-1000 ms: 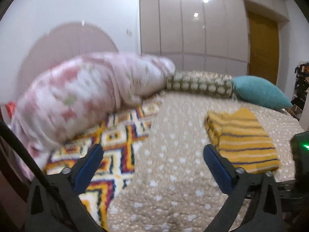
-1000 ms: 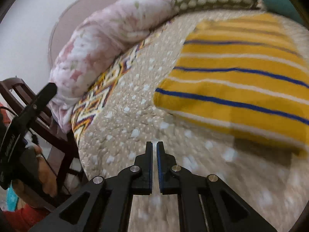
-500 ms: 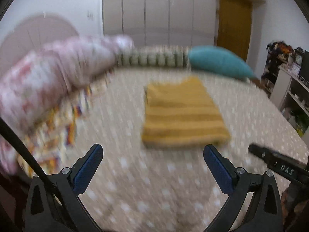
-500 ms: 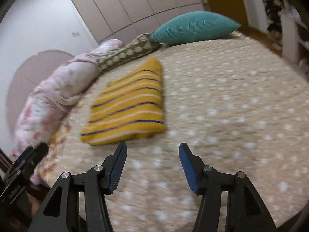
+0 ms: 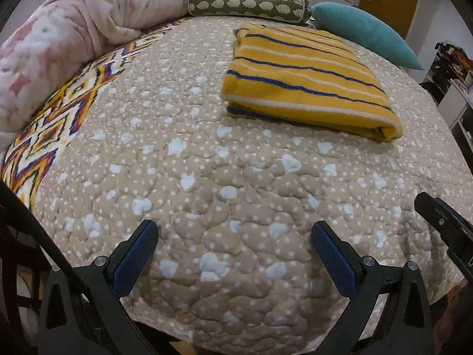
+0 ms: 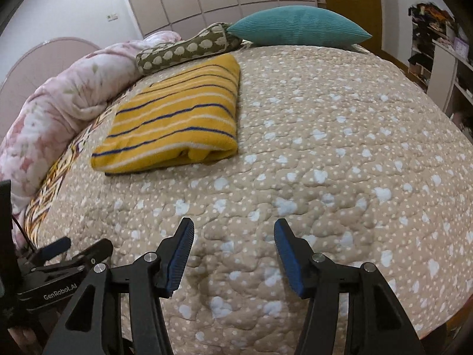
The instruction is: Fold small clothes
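A folded yellow garment with blue and white stripes (image 5: 304, 77) lies flat on the beige dotted quilt (image 5: 224, 183), toward the far side; it also shows in the right wrist view (image 6: 177, 112). My left gripper (image 5: 235, 233) is open and empty, held over the quilt's near edge, well short of the garment. My right gripper (image 6: 233, 230) is open and empty, also near the front edge, with the garment ahead to its left. The left gripper's body shows in the right wrist view (image 6: 59, 266).
A pink floral duvet (image 5: 74, 29) is bunched along the left. A green patterned bolster (image 5: 248, 6) and a teal pillow (image 5: 363, 29) lie at the head. A zigzag blanket (image 5: 59, 112) shows at the left edge. Shelves (image 6: 437, 59) stand on the right.
Both grippers have pulled back toward the bed's near edge and steadied. The right gripper, shut a second ago, has opened wide. The garment lies still.
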`<state>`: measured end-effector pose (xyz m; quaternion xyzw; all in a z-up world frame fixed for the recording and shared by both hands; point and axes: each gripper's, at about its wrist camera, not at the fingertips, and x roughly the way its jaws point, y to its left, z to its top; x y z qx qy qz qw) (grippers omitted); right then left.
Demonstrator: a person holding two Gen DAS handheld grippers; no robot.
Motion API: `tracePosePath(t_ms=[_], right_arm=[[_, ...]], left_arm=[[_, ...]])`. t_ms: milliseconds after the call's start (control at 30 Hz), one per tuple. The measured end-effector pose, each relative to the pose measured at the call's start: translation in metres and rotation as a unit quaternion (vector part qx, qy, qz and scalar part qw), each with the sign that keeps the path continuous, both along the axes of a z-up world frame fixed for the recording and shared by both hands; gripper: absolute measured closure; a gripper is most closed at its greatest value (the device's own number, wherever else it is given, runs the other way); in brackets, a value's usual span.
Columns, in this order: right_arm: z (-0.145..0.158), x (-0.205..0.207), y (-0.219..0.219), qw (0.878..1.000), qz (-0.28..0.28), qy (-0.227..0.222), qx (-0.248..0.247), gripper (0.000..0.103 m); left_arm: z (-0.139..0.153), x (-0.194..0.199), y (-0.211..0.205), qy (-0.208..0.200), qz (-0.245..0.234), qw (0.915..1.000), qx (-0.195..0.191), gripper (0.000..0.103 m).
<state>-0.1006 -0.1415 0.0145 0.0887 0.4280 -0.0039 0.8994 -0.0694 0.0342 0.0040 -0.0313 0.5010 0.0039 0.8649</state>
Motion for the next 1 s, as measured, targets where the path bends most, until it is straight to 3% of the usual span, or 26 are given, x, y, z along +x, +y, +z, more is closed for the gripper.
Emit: tracePosePath(t_ms=[200,300,433,567,800,1000], right_arm=[[-0.006,-0.001,0.001,1.0,-0.002,0.013,-0.002,0.04],[-0.008,-0.001,0.001,1.0,-0.008,0.013,-0.01,0.04],[-0.007,-0.003,0.002,1.0,-0.018,0.01,-0.023,0.04],[-0.004,-0.005,0.002,0.999,-0.028,0.005,-0.035,0.04],[-0.002,-0.006,0.002,0.998,-0.032,0.002,-0.049,0.039],[-0.001,-0.006,0.009,0.997,-0.022,0.0,-0.073,0.038]], left_arm=[[-0.006,-0.001,-0.012,-0.018,0.0,0.9989,0.044,0.0],[-0.005,-0.002,-0.014,-0.022,0.002,0.9986,0.048,0.0],[0.006,-0.006,-0.009,-0.012,-0.002,0.9994,0.031,0.0],[0.024,-0.019,-0.003,-0.027,0.018,0.9995,0.002,0.0],[0.05,-0.034,-0.012,-0.067,0.003,0.9977,0.013,0.0],[0.057,-0.041,-0.02,-0.072,-0.011,0.9973,0.009,0.0]])
